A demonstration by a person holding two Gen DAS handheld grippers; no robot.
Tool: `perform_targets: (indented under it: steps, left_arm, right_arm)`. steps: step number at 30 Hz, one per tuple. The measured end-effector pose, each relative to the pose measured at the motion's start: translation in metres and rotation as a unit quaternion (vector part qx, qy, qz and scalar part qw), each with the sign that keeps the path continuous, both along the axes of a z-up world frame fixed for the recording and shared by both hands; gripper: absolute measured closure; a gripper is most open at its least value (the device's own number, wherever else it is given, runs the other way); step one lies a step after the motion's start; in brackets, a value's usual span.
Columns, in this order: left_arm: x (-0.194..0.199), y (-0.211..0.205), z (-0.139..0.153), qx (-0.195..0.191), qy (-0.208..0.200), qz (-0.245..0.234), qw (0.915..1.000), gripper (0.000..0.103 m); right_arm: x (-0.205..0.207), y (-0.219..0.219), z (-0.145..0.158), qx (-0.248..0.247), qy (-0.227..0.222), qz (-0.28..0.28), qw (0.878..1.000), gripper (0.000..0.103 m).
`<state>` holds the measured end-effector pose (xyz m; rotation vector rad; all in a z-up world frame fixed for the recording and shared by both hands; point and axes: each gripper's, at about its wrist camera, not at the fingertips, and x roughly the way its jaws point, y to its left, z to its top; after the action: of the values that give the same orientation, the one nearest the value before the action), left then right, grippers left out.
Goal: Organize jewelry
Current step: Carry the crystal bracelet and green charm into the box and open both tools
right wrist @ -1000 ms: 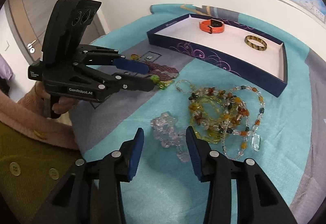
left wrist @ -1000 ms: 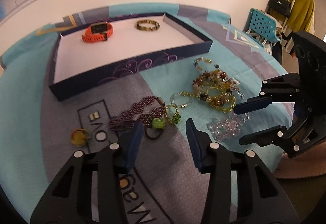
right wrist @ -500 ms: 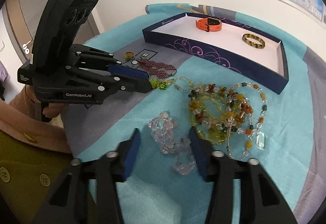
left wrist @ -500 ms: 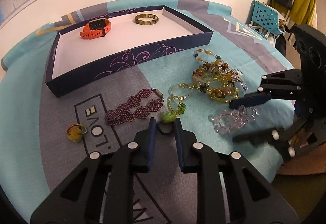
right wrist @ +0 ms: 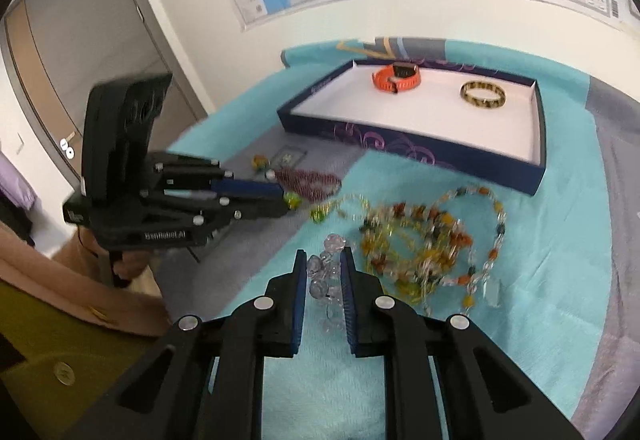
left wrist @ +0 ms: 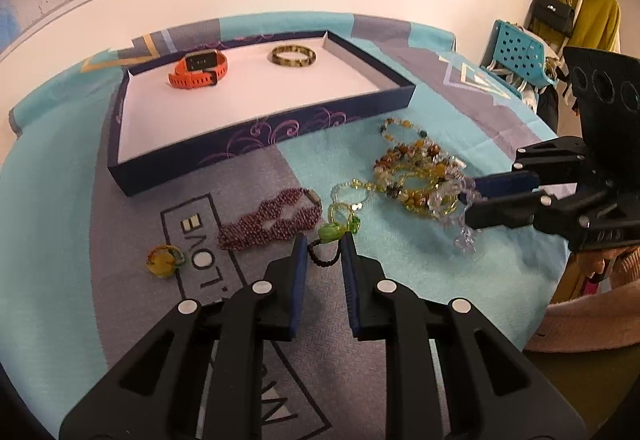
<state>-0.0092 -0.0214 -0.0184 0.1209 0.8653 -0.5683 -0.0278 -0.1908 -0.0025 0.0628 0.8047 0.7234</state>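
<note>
Between the left gripper's [left wrist: 324,250] blue pads a black bead cord [left wrist: 324,260] with a green bead [left wrist: 331,231] is pinched, jaws just closed on it. Beyond lie a woven maroon bracelet [left wrist: 272,222] and a navy tray [left wrist: 260,144] holding one orange watch [left wrist: 199,69] and one bangle [left wrist: 294,55].

From the right wrist, the right gripper [right wrist: 323,260] has just closed on a clear crystal bracelet [right wrist: 326,280], beside a tangle of amber beads [right wrist: 424,240].

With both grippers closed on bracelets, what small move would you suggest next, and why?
Probably lift both and carry them to the box: the right gripper grips the clear bracelet, the left gripper the black cord.
</note>
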Motion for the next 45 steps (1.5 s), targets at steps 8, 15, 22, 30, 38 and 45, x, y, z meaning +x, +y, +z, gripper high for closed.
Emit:
perform_targets:
  steps: [8, 15, 22, 30, 38, 45]
  left_arm:
    - [0.011, 0.008, 0.027, -0.023, -0.035, 0.015, 0.9990, 0.085]
    - [0.038, 0.012, 0.045, -0.025, -0.059, 0.032, 0.9974, 0.085]
    - [0.070, 0.014, 0.054, -0.023, -0.070, 0.040, 0.9965, 0.085]
    - [0.116, 0.017, 0.049, -0.011, -0.063, 0.054, 0.9965, 0.085]
    - [0.152, 0.009, 0.027, 0.004, -0.041, 0.061, 0.9973, 0.085]
    - [0.173, 0.006, 0.011, 0.015, -0.022, 0.066, 0.9975, 0.085]
  right_arm:
    - [0.023, -0.010, 0.030, 0.016, -0.034, -0.027, 0.999, 0.088]
    - [0.059, -0.016, 0.047, 0.009, -0.059, -0.040, 0.997, 0.088]
    - [0.098, -0.025, 0.059, 0.001, -0.073, -0.062, 0.995, 0.088]
    - [0.147, -0.028, 0.049, -0.015, -0.057, -0.081, 0.995, 0.088]
    - [0.187, -0.022, 0.023, -0.026, -0.021, -0.092, 0.995, 0.088]
    - [0.206, -0.020, 0.003, -0.036, 0.002, -0.104, 0.994, 0.086]
